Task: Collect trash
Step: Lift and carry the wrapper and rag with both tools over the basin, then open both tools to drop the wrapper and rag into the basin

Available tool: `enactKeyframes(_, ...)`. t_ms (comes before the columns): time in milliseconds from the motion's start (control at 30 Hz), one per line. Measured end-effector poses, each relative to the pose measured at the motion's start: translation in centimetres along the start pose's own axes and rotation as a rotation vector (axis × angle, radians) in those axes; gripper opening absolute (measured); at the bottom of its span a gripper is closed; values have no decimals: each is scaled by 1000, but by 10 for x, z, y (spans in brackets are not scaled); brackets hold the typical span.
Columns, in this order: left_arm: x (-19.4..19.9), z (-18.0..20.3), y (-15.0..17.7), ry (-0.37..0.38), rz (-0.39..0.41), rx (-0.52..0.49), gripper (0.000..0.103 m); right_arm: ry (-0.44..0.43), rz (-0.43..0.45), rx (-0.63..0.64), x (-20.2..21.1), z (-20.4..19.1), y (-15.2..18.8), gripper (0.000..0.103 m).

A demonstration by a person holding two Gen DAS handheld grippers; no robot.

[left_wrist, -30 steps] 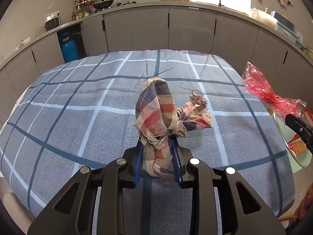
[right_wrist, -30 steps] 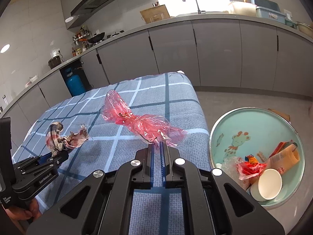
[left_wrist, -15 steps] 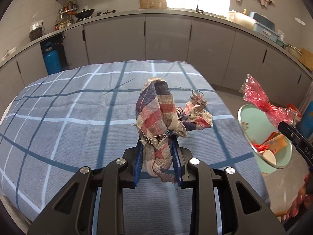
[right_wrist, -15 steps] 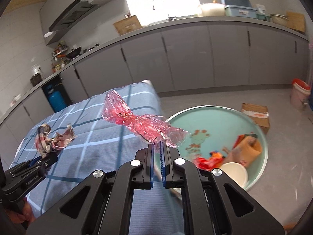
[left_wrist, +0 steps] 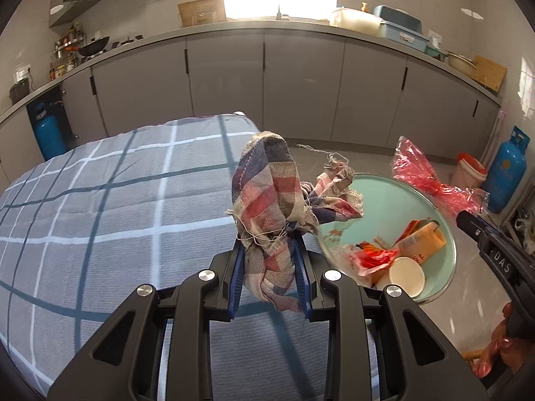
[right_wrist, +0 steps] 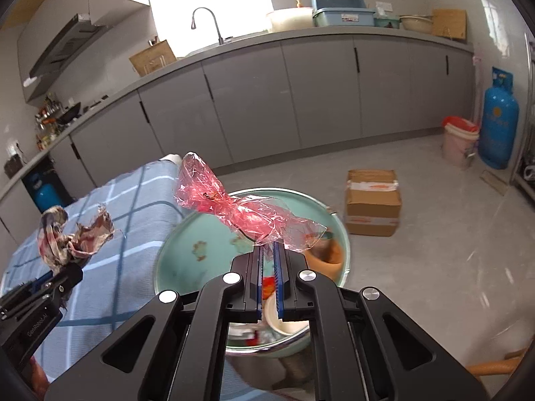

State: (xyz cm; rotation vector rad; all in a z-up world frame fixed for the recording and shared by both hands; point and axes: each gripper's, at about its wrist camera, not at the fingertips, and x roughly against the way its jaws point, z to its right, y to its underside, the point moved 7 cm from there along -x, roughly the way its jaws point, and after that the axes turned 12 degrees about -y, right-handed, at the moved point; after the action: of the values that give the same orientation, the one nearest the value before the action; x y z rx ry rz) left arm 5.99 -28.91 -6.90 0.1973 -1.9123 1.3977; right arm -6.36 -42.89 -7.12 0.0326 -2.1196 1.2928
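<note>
A frayed plaid rag (left_wrist: 267, 207) is clamped between the pads of the left gripper (left_wrist: 269, 277), bunched up above them. A crinkled red plastic wrapper (right_wrist: 240, 210) is pinched in the right gripper (right_wrist: 267, 257) — held directly over the teal basin (right_wrist: 174, 244), which lies just ahead of and below both claws.

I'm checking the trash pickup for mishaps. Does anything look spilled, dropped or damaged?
Nothing spilled. The checked rag in the left gripper is frayed, with loose threads hanging. The red plastic wrap sits pinched in the right gripper above the teal basin.
</note>
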Motion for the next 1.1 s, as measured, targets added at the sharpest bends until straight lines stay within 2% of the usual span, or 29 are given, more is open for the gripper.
enactKeyframes(400,-31,64,-2,8,-25,-75,28,52,-65,11,-30,28,2,7)
enactKeyframes(600,-52,65,8,-1,-76,-75,29,61,-100,-16,-43,39,6,8)
enactKeyframes(700,-62,64,10,20,-118,-63,36,66,-112,-21,-47,39,8,15)
enactKeyframes(767,-63,66,11,42,-128,-57,44,58,-126,-30,-50,37,11,27)
enactKeyframes(833,-61,68,10,65,-111,-60,45,58,-132,-32,-51,37,13,32)
enactKeyframes(967,-57,70,6,69,-88,-74,59,61,-121,-57,-48,42,12,43)
enactKeyframes(1100,-54,68,5,59,-78,-75,59,71,-105,-73,-44,47,10,49)
